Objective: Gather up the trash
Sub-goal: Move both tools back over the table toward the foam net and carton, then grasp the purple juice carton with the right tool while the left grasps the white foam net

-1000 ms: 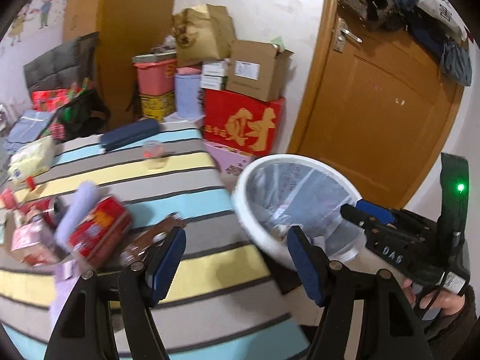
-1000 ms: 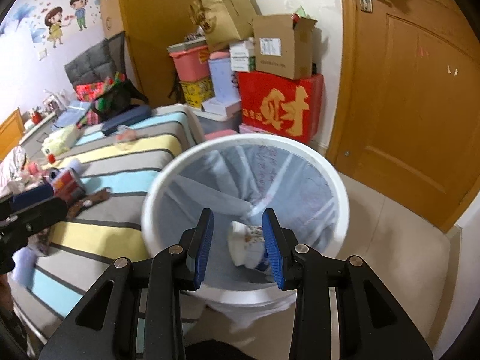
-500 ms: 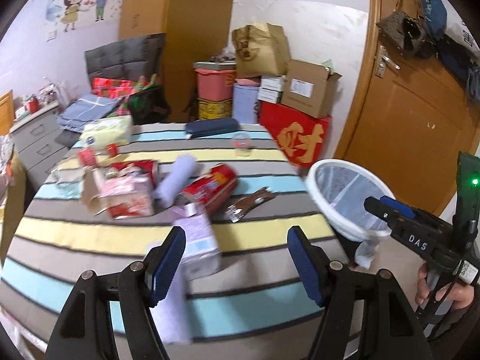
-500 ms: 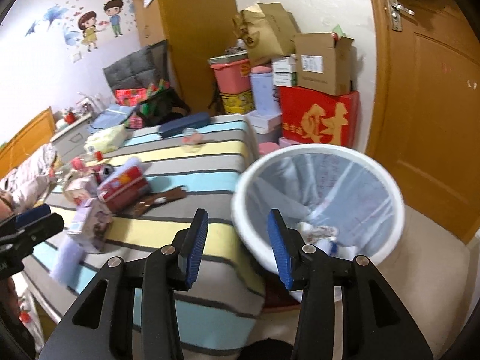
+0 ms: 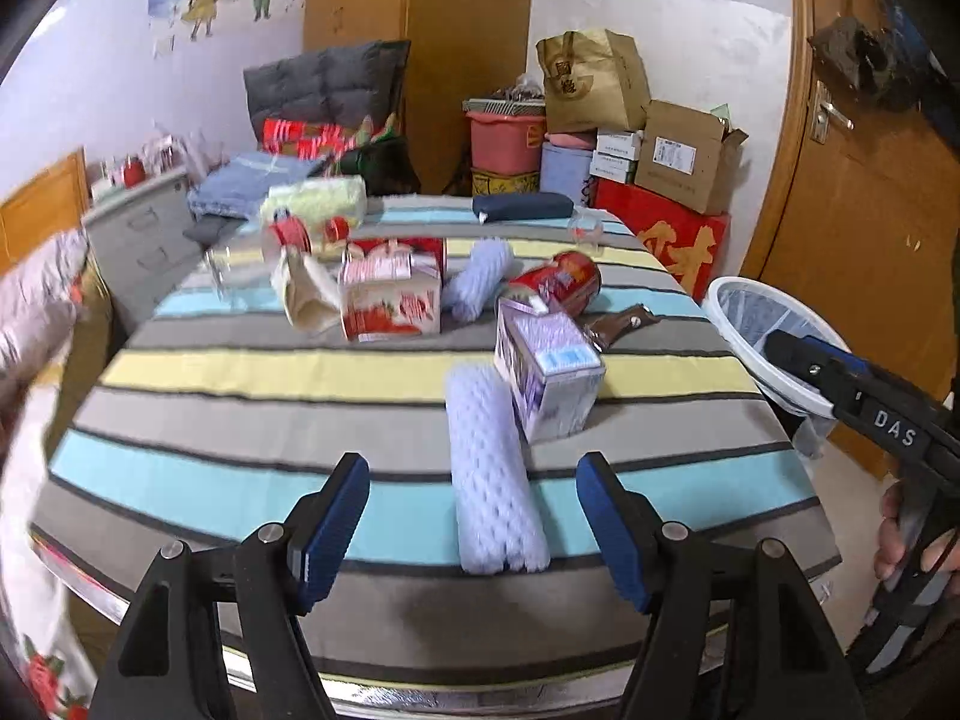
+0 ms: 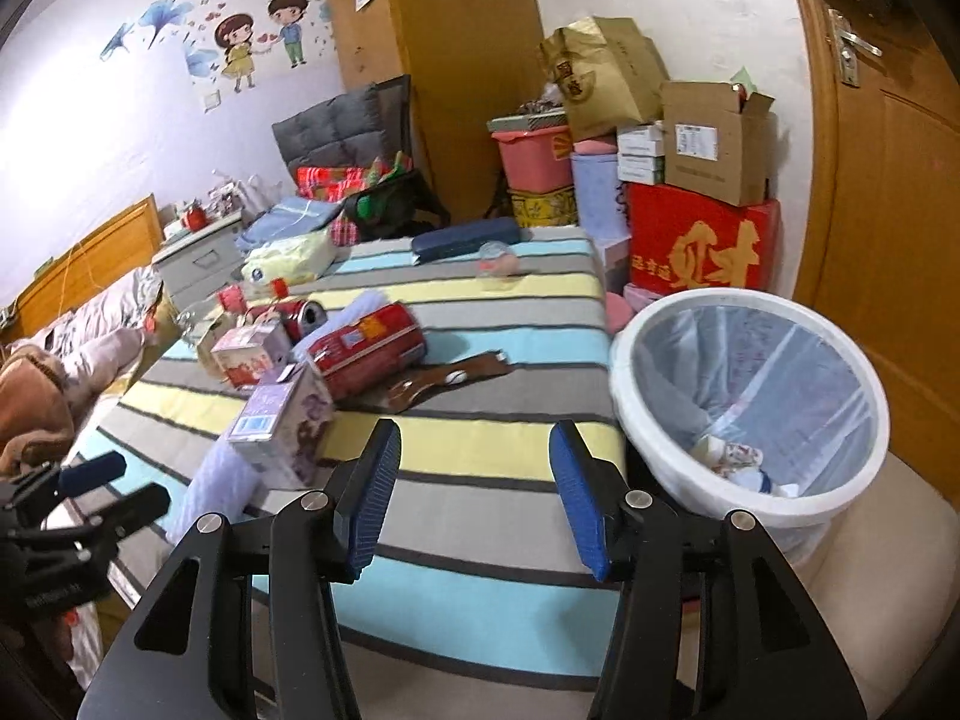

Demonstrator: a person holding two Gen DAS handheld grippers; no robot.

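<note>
Both tongs are spread wide and hold nothing. Left gripper (image 5: 468, 516) hangs over the near edge of the striped tablecloth (image 5: 252, 486), w/ a pale lavender foam net sleeve (image 5: 495, 474) lying lengthwise between its blue pads. Right gripper (image 6: 474, 498) sits over the cloth's near right part, beside the white trash bin (image 6: 630, 396), which stands off the table's right edge w/ a clear liner and some crumpled scraps at the bottom.

Just past the sleeve, touching or nearly touching it, a purple carton (image 5: 549, 372) lies on its side. Behind that, a brown wrapper (image 5: 621, 324) lies flat, and a red can (image 5: 555, 288) lies tipped over. Left of the can: a second foam net sleeve (image 5: 477, 279), then a red-and-white milk carton (image 5: 390, 300), upright, approx. mid-table. A crumpled beige bag (image 5: 303, 294) leans beside it. Farther back sit a small clear cup (image 6: 497, 264) and a dark blue case (image 5: 521, 206) near the far edge; left-side items are blurred, hard to ID. Beyond the table, stacked cardboard boxes (image 5: 687, 156) stand against the wall.
</note>
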